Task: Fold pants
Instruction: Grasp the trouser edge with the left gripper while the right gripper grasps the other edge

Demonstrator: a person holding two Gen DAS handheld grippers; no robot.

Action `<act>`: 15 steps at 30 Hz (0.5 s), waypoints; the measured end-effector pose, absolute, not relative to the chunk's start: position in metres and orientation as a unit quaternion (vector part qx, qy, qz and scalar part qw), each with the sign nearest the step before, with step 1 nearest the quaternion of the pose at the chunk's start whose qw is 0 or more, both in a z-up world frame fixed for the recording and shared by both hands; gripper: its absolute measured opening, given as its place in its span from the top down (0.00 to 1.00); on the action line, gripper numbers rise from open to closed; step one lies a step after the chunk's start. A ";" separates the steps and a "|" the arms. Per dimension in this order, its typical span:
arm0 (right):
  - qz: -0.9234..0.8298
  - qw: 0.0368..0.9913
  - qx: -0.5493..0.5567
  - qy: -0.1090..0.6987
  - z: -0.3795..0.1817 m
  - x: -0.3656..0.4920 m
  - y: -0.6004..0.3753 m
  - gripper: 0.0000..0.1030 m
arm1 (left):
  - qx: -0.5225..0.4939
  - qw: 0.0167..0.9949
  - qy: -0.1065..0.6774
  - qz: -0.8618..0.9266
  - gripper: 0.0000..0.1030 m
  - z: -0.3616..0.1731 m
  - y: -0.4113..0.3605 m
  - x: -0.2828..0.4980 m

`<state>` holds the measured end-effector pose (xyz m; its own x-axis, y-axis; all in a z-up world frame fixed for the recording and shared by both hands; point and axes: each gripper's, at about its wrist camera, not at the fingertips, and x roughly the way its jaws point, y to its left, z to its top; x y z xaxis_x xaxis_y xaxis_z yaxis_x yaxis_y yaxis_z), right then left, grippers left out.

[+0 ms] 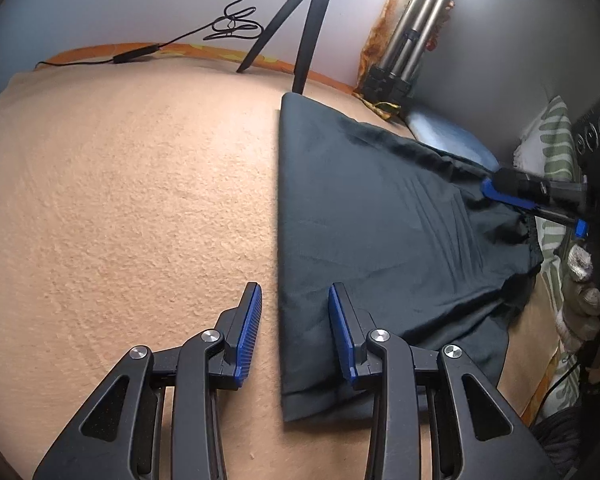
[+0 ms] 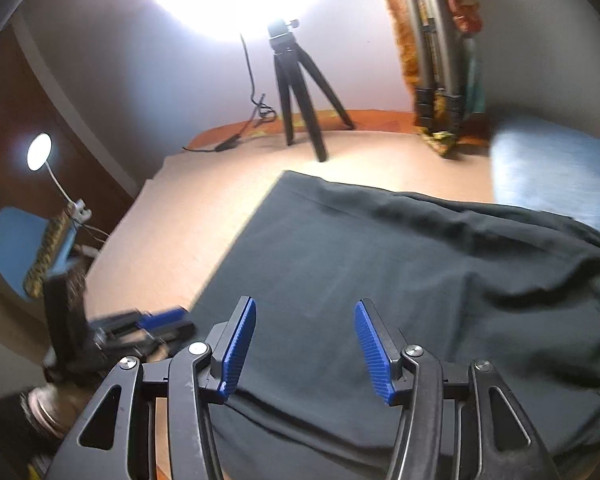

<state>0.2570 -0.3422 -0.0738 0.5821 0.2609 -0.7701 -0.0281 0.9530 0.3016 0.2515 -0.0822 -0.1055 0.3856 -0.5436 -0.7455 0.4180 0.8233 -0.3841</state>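
Both grippers hover released over the dark pants, lying folded on the peach blanket: left gripper straddling the straight edge, right gripper above the cloth, likely seeking new holds.

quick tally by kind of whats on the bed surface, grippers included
pants: 1
grippers: 2, the left gripper and the right gripper
tripods: 2, a black tripod and a folded silver tripod
blue pillow: 1
black cable: 1
total: 7
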 end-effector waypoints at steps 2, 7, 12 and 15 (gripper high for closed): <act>0.088 0.877 0.145 0.449 -0.074 0.268 -0.337 0.47 | -0.080 0.829 0.472 -0.289 0.68 -0.107 -0.080 0.251; 0.102 0.870 0.165 0.454 -0.081 0.302 -0.307 0.47 | -0.084 0.826 0.467 -0.305 0.79 -0.108 -0.082 0.249; 0.102 0.858 0.160 0.477 -0.098 0.331 -0.277 0.47 | -0.076 0.830 0.449 -0.323 0.90 -0.102 -0.084 0.243; 0.095 0.851 0.155 0.492 -0.112 0.342 -0.265 0.47 | -0.075 0.833 0.438 -0.330 0.90 -0.096 -0.083 0.240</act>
<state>0.3418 -0.2650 -0.1118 0.4973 0.3144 -0.8086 -0.0097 0.9340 0.3571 0.2396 -0.0829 -0.0964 0.3977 -0.6159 -0.6801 0.4839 0.7705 -0.4149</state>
